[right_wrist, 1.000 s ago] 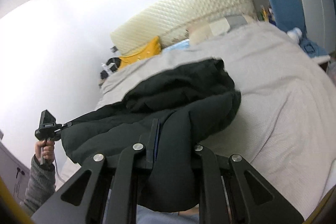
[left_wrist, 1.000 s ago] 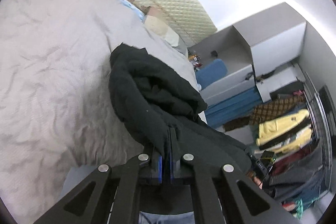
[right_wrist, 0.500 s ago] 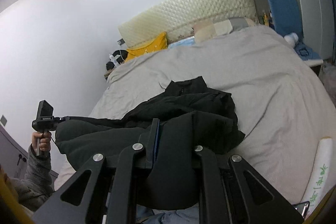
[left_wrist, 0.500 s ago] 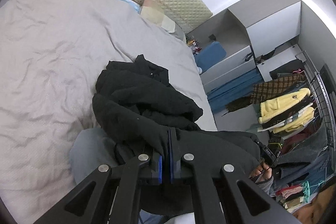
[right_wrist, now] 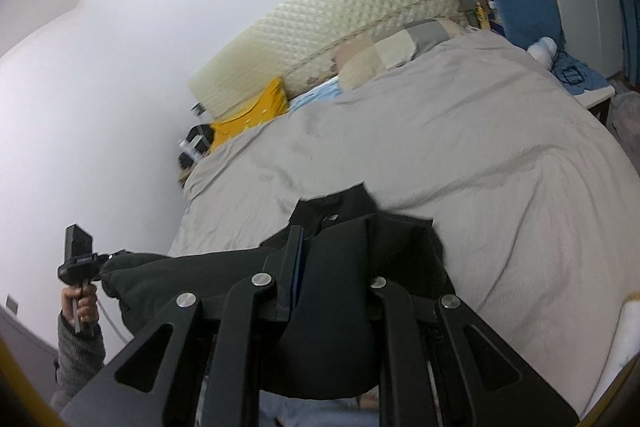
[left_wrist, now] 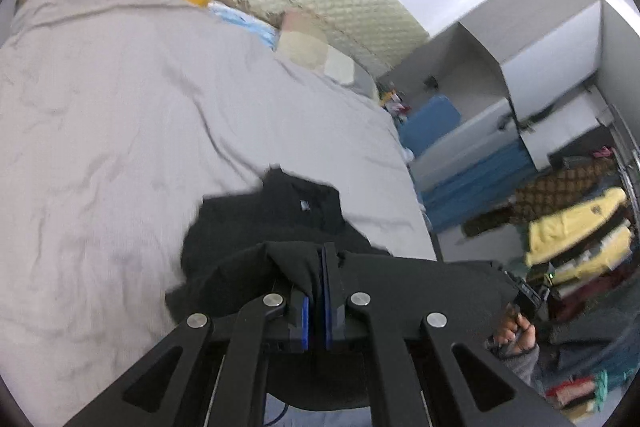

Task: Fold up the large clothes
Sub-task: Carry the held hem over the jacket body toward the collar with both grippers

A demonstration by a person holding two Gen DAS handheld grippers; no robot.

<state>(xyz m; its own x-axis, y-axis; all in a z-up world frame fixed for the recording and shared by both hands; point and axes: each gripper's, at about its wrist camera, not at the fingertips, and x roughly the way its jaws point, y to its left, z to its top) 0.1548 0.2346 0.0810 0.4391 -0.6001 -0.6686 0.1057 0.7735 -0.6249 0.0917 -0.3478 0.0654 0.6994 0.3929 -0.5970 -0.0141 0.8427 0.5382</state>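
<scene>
Both grippers tilt downward over the bed's near edge: the left gripper point(left_wrist: 316, 267) has its fingers pinched tight on a fold of the black garment point(left_wrist: 276, 223), and the right gripper point(right_wrist: 332, 247) clamps a thicker bunch of it. The garment stretches between them, its far part on the grey bedcover point(right_wrist: 480, 155). Beyond, wide bare cover runs to the pillows and quilted headboard point(right_wrist: 328, 27).

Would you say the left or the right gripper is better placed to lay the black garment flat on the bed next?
Neither clearly: the left gripper and right gripper each clamp an end of the black garment stretched over the bed; both should probably lower together.
</scene>
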